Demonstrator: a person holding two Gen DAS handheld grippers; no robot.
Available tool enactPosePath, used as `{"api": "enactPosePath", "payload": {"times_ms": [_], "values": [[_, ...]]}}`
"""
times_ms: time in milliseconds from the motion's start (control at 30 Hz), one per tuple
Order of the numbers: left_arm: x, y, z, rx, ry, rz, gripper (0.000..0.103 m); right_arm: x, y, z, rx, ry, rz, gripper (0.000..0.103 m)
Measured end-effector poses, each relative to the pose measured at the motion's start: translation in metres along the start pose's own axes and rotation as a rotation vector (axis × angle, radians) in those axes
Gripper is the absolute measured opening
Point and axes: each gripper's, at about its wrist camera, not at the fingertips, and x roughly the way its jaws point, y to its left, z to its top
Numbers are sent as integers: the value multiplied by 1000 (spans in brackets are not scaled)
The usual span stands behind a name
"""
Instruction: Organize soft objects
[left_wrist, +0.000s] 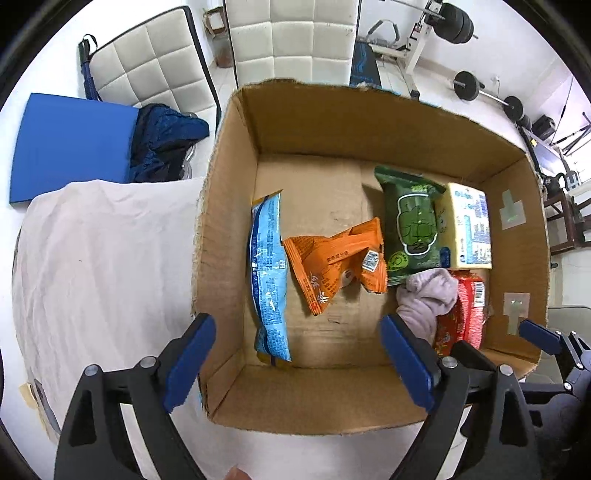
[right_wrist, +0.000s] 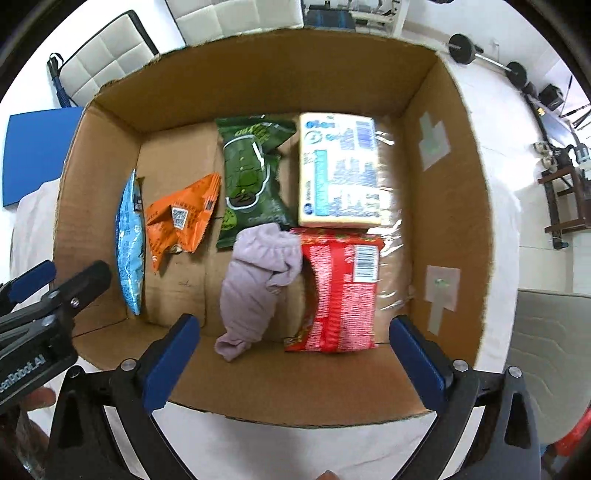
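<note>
Left wrist view: left tool (left_wrist: 297, 354) spread wide, gripping nothing, held over the near wall of the cardboard box (left_wrist: 369, 122). One finger sits outside the box's left wall over the white sheet (left_wrist: 103, 258); the other hangs over the box interior. On the box floor, between and beyond the fingers: blue packet (left_wrist: 269, 280) along the left wall, orange packet (left_wrist: 332, 262) just beside it. Further right: green packet (left_wrist: 413, 225), pale yellow pack (left_wrist: 469, 225), lilac cloth (left_wrist: 428, 299) close to the right-side finger, red packet (left_wrist: 463, 314).

Right wrist view: right tool (right_wrist: 295, 358) also spread wide, empty, above the near wall. Lilac cloth (right_wrist: 258, 284) and red packet (right_wrist: 343, 291) lie side by side, touching, just beyond the fingertips. Green packet (right_wrist: 251, 177) and pale yellow pack (right_wrist: 340, 170) lie behind them. Left tool (right_wrist: 44, 288) visible at the left edge.
</note>
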Motion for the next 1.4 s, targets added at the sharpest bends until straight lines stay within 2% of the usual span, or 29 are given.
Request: {"api": "enactPosePath", "payload": {"times_ms": [133,333,533,900,1133,1267,1367,1400], "values": [[-21,-3,-6,-8,-36,8,92,-31,-14,-4,4,-31,1,103],[-77,-10,-31,-17,-145,5,92,-79,-18,-26,3,-117,3,103],[-148,-17,-73,-25,-238,-17,92,-142,-28,-70,5,-213,35,103],[-252,-24,-150,-12,-352,7,92,-254,-42,-172,3,-343,120,103],[-287,-35,-183,18,-378,2,92,-309,-46,-230,-27,-396,111,103],[-299,-37,-198,20,-394,11,92,-331,-46,-251,-52,-418,92,103],[-304,-38,-204,14,-419,27,103,-337,-47,-260,-59,-420,100,103],[-307,-38,-206,13,-429,26,103,-339,-47,-263,-61,-422,100,103]]}}
